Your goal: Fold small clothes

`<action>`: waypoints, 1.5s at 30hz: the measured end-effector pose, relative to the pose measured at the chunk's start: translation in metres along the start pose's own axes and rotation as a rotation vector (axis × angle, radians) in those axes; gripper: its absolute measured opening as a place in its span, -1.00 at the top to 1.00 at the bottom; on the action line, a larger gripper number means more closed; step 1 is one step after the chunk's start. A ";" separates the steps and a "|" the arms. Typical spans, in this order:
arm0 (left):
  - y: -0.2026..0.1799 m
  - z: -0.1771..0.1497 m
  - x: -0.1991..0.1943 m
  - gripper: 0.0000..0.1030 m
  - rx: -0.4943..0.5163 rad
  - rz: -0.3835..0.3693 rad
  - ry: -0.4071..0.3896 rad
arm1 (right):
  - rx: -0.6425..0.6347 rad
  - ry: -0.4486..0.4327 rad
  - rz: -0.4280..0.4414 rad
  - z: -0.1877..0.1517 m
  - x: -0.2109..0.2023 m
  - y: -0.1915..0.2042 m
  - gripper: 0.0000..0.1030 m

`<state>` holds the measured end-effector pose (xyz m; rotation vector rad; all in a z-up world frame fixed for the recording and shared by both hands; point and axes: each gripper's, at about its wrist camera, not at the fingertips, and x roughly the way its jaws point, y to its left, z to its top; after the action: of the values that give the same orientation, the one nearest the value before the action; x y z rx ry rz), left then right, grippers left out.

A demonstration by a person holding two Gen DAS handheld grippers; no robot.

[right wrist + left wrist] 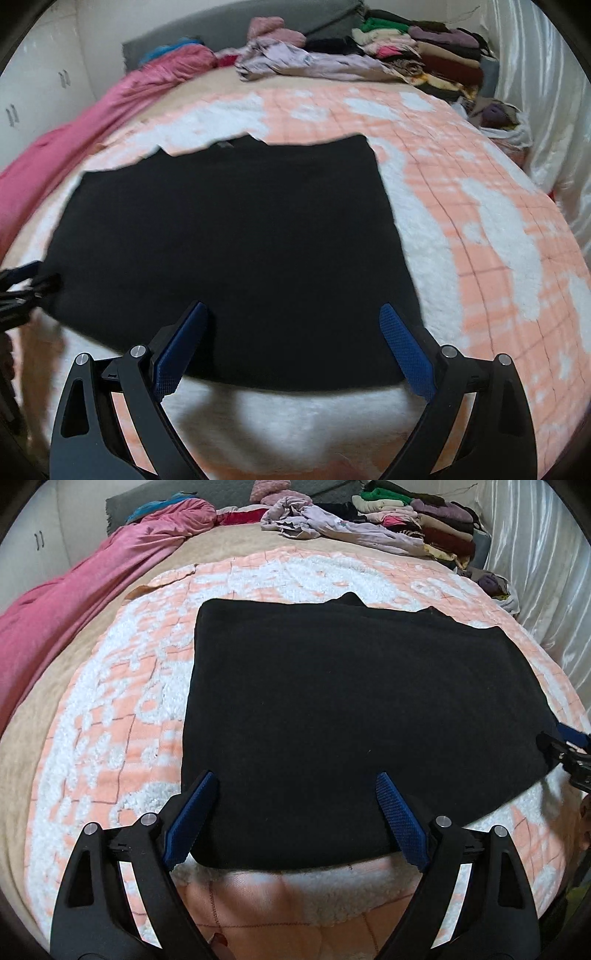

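A black garment [351,720] lies flat on the peach-and-white blanket [110,738], with its sleeves tucked in so it forms a rough rectangle. It also shows in the right wrist view [236,258]. My left gripper [295,779] is open, its blue pads over the garment's near left corner. My right gripper [293,312] is open over the garment's near right corner. The right gripper shows at the right edge of the left wrist view [565,746], and the left gripper at the left edge of the right wrist view [26,284].
A pink duvet [74,602] lies along the bed's left side. A lilac crumpled garment [325,520] and a stack of folded clothes [424,520] sit at the far end. A white curtain [546,572] hangs on the right. A bag of items [498,587] sits by it.
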<state>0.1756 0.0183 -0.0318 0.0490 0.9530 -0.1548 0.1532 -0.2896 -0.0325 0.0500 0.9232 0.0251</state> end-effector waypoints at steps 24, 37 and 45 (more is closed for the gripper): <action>0.008 0.001 -0.052 -0.66 -0.055 -0.035 -0.073 | 0.062 -0.094 0.133 0.005 -0.050 0.006 -0.90; 0.013 0.002 -0.073 -0.81 -0.074 -0.036 -0.102 | 0.074 -0.138 0.126 0.006 -0.072 0.007 -0.91; 0.016 0.001 -0.081 -0.81 -0.074 -0.034 -0.116 | 0.050 -0.155 0.146 0.009 -0.083 0.019 -0.91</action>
<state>0.1326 0.0432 0.0342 -0.0435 0.8437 -0.1521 0.1099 -0.2745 0.0403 0.1638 0.7637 0.1315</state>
